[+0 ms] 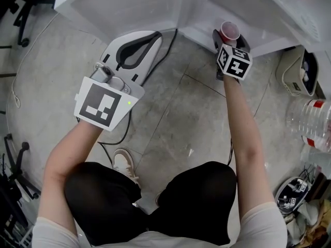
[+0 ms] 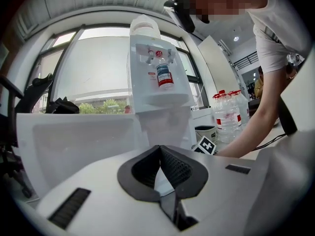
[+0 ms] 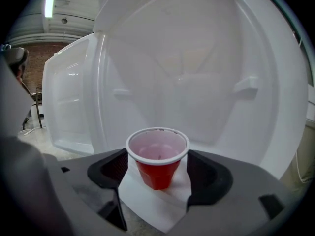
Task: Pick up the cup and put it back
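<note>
Item: red cup (image 3: 157, 167), upright, white rim up, lower centre of the right gripper view; top right in the head view, at the edge of a white ledge (image 3: 156, 208).
Right gripper (image 3: 157, 156): fingers (image 3: 114, 167) closed against the cup's two sides, rim level with the pads.
Left gripper (image 2: 159, 149): fingertips (image 2: 172, 166) meeting, nothing between; lower centre of its view.

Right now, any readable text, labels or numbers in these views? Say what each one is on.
Nothing can be read.
Sticker on the water dispenser: too small to read.
Red labels on the water bottles: blurred.
Marker cubes: black-and-white square patterns only, no characters.
Red cup: no print visible.
</note>
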Motion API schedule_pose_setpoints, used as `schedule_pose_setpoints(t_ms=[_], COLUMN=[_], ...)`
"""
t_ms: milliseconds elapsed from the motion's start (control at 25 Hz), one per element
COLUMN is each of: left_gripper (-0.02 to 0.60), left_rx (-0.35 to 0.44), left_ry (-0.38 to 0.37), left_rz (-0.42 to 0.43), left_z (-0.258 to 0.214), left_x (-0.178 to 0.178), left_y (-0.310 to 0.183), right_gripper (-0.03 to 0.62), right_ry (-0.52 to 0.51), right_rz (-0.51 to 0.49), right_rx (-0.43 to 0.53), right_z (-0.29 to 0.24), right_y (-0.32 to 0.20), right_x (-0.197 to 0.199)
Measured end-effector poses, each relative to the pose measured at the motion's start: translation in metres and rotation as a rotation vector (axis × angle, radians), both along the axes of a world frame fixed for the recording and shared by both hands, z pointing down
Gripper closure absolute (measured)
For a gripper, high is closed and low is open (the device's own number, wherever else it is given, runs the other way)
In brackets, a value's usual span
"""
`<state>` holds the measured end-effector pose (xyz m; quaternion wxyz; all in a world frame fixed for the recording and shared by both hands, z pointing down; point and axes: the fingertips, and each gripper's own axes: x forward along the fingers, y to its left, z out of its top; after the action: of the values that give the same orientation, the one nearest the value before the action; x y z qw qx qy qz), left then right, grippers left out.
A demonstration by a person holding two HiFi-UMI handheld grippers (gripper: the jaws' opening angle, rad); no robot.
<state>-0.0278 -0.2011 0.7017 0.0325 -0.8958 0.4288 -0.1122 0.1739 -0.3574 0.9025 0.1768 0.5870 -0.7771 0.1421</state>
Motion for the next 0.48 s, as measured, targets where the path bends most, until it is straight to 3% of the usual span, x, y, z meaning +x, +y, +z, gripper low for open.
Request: schedule_pose_setpoints(t_ms=[160,240,320,480], left_gripper=[0.557,0.557,0.557,0.557], left_rx=[-0.01,0.008,0.028,0.053], left_ry=[-0.025,-0.052,-0.071,-0.046], left_rz=[-0.016,-0.009,-0.004,0.0], left_z=[0.003,0.0,-0.002,-0.005], left_x=[-0.01,-0.013,-0.015,-0.019], left_y=[0.002,0.003,0.006,0.011], right_gripper=[0.221,0.288,0.297,0.296], right_ry=[-0.029,-0.039,-0.032,-0.01], right_rz=[0.035,0.029,0.01,-0.013], right_rx=[-0.01,-0.015,-0.018,-0.003], right_z=[-0.001,-0.003,-0.007,-0.021], right_y=[-0.004,-0.002,0.001,0.008], right_x=[0.007,0.009,0.008,0.001])
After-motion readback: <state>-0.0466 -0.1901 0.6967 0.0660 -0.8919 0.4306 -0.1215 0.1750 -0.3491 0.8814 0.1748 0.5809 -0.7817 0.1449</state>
